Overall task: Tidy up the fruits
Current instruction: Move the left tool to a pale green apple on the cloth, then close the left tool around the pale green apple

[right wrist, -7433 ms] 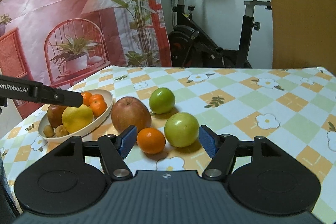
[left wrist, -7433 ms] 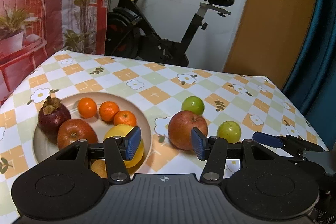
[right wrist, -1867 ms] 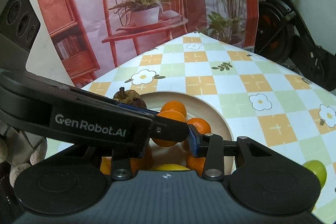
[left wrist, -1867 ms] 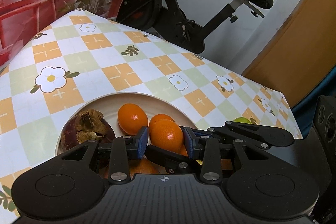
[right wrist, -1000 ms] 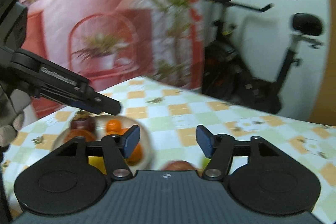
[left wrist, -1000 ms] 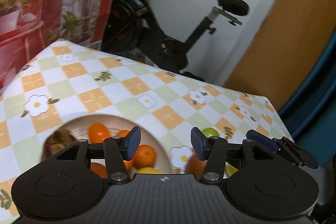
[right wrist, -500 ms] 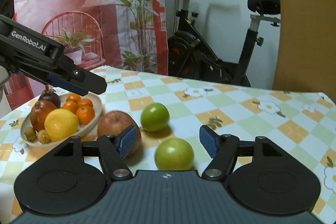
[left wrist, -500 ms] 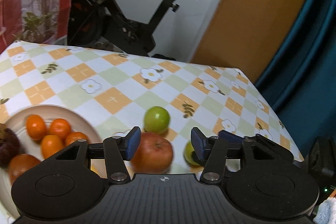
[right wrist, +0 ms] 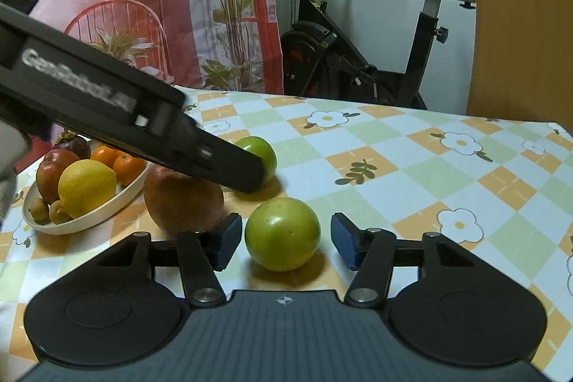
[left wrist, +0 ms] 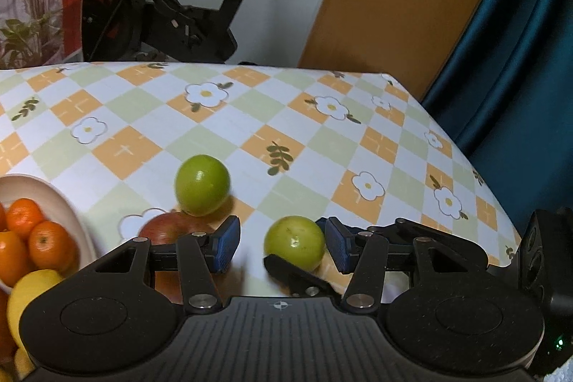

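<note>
Right tongs (right wrist: 283, 240) closing around the near green fruit (right wrist: 282, 233) on the checked surface (right wrist: 412, 167), blue pads not yet touching its skin, gaps showing on both sides. Left tongs (left wrist: 279, 244) hanging half open and empty just beside the same fruit, one black finger crossing in front of the far green fruit (right wrist: 263, 151) and the red apple (right wrist: 182, 199) — crowding likely, maybe a clash of tongs or a nudged apple. Round, smooth, free to roll: off-centre squeeze probably squirting it sideways, away from the bowl (right wrist: 121, 196) holding the rest.
</note>
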Action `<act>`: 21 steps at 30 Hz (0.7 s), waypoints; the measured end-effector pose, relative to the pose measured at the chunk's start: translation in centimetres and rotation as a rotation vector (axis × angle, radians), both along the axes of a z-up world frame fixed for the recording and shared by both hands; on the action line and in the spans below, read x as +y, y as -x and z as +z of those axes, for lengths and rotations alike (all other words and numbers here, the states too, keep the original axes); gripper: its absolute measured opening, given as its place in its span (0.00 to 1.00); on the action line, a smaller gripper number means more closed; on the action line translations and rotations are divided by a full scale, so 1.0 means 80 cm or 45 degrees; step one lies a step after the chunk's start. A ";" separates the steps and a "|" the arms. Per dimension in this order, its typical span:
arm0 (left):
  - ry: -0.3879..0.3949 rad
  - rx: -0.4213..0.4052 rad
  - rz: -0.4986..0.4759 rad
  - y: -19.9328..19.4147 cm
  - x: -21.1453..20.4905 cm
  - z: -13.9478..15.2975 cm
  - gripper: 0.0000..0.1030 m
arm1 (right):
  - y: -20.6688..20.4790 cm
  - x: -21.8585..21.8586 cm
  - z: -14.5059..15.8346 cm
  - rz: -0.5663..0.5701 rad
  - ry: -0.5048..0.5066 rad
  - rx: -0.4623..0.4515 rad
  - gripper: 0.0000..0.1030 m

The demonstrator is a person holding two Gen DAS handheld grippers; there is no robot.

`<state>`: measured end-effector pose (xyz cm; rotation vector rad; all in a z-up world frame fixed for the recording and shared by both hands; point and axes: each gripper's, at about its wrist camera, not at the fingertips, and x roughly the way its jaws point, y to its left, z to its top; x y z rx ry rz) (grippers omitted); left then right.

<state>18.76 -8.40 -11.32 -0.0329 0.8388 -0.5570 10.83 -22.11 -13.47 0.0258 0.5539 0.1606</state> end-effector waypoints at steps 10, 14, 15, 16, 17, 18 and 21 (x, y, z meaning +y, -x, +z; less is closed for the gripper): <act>-0.072 0.011 -0.038 -0.005 -0.024 -0.015 0.53 | -0.005 -0.008 -0.004 0.015 -0.062 0.047 0.49; -0.114 -0.008 -0.070 -0.004 -0.030 -0.022 0.53 | -0.005 -0.012 -0.004 0.016 -0.091 0.051 0.49; -0.125 -0.025 -0.073 -0.003 -0.032 -0.022 0.53 | -0.005 -0.013 -0.004 0.015 -0.096 0.052 0.49; -0.135 -0.034 -0.076 -0.002 -0.033 -0.023 0.51 | -0.005 -0.013 -0.004 0.017 -0.098 0.053 0.49; -0.138 -0.036 -0.078 -0.002 -0.035 -0.024 0.50 | -0.006 -0.014 -0.005 0.017 -0.101 0.056 0.49; -0.139 -0.040 -0.079 -0.001 -0.035 -0.024 0.47 | -0.005 -0.014 -0.005 0.016 -0.104 0.056 0.49; -0.141 -0.047 -0.089 0.001 -0.036 -0.023 0.45 | -0.005 -0.015 -0.005 0.017 -0.108 0.056 0.49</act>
